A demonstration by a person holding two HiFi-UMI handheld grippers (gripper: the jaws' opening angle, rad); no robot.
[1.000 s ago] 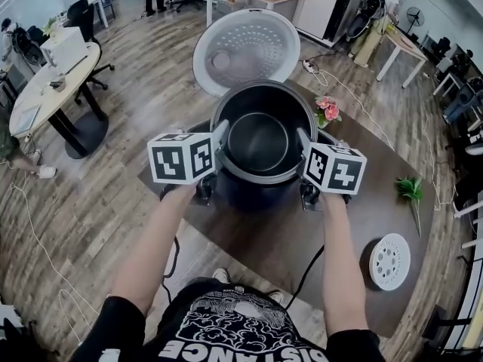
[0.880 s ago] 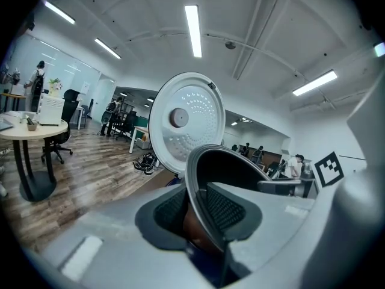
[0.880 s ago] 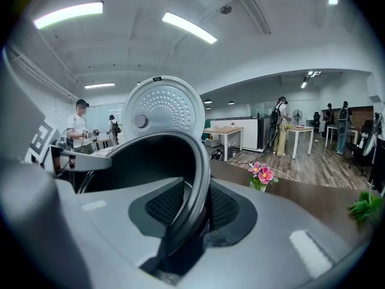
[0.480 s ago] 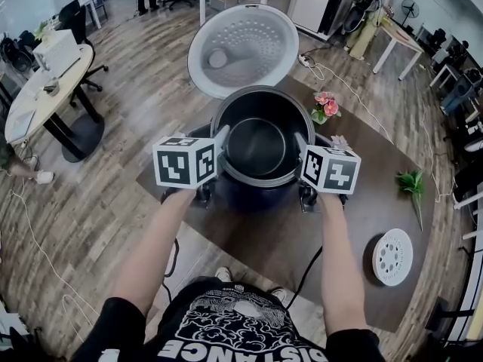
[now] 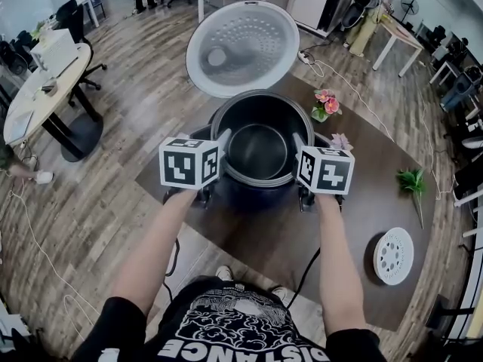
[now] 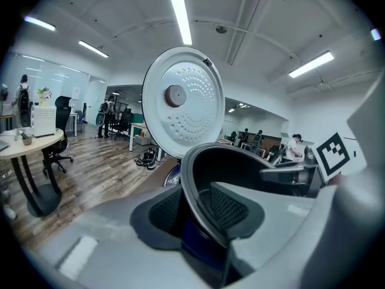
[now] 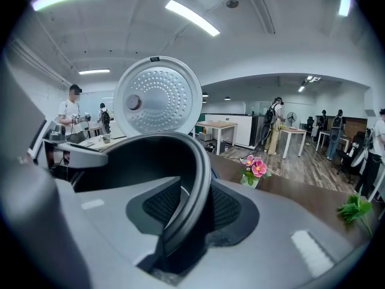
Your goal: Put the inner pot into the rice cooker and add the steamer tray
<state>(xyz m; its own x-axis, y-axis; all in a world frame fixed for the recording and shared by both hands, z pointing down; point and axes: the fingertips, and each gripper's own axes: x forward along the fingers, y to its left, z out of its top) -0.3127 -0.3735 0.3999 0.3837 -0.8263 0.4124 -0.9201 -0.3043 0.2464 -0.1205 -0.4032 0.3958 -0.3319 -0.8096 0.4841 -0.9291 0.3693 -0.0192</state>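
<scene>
black tee — white print

We see a black inner pot in a navy rice cooker, its white lid dotted with holes; a white perforated steamer tray, pink flowers, a dark brown table.

White lettering on the black T-shirt — cut off at the frame's edge — roughly "DISTANCE"

Wood-plank floor; round white table at left; office chair; ceiling strip lights.
</scene>
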